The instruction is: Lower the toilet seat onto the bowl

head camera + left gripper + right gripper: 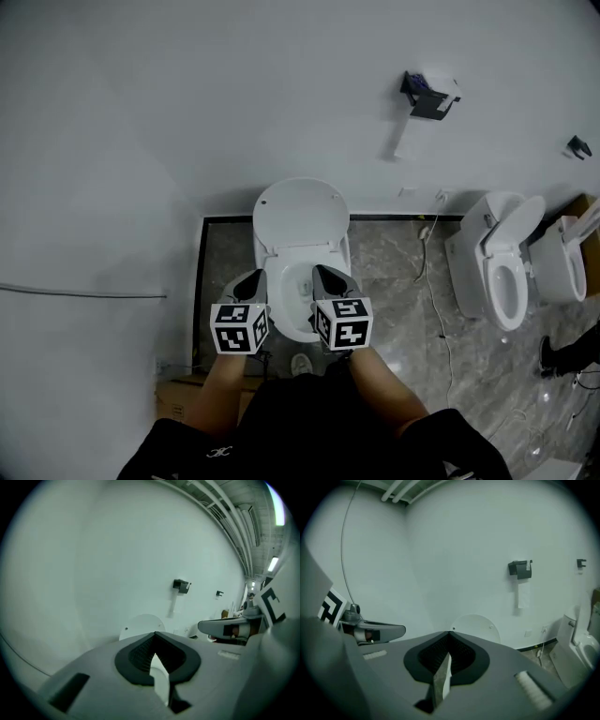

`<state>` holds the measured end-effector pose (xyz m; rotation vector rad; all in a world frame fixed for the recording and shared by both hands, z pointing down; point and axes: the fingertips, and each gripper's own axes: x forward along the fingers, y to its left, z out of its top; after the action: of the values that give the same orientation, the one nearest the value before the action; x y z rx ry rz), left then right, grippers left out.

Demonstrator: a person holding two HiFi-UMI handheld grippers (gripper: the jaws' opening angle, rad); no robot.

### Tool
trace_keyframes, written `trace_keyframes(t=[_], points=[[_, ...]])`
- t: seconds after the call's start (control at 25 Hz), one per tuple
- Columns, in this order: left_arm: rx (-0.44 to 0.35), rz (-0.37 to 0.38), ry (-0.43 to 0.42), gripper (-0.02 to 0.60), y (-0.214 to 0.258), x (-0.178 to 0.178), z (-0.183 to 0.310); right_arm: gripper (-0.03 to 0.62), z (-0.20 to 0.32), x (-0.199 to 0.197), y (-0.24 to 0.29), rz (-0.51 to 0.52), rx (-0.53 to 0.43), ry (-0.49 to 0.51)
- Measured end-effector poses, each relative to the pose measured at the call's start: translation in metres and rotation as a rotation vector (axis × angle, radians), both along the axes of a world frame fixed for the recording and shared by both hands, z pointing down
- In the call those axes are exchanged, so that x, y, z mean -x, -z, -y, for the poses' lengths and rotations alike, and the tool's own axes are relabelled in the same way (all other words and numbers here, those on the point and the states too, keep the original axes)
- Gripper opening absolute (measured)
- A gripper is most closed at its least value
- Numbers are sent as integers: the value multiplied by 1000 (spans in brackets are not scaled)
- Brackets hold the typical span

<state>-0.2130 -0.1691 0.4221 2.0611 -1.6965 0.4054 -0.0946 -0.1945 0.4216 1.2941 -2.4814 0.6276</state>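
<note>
Left tongs (249,284) and right tongs (330,279) hang closed and empty over a white toilet (300,255).
A white wall (187,112) fills every view. To the toilet's right stand a second toilet (506,272) and, on the wall, a paper holder (429,96). The tongs cover the bowl's two sides. The gripper views show only the upright lid (476,624) past the meeting tips. The head view alone shows the seat (292,328), seemingly flat on the bowl.

Grey left gripper (252,278) and right gripper (325,274) (black pads (136,656)); black-and-white marker cubes (240,328); black short-sleeved top (309,422)
</note>
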Motion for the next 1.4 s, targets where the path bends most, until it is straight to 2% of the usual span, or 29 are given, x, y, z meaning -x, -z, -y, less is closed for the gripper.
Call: trace_keyframes(t=[0.16,0.24,0.4,0.52,0.88,1.4], points=[[-114,67,2,11,64,5,4,8,4,14,53,96,-65,16],[-163,73,13,11,89,5,5,8,4,21,82,129,-118,34],[-227,84,26,11,123,-8,3,8,0,14,134,169,-263,34],[-257,91,13,11,139,-17,1,8,-4,9,158,196,-322,24],[-245,47,25,11,138,-33,-1,8,-11,1,153,162,-291,72],[-232,48,40,11,136,-63,6,8,-2,-18,151,117,-303,121]])
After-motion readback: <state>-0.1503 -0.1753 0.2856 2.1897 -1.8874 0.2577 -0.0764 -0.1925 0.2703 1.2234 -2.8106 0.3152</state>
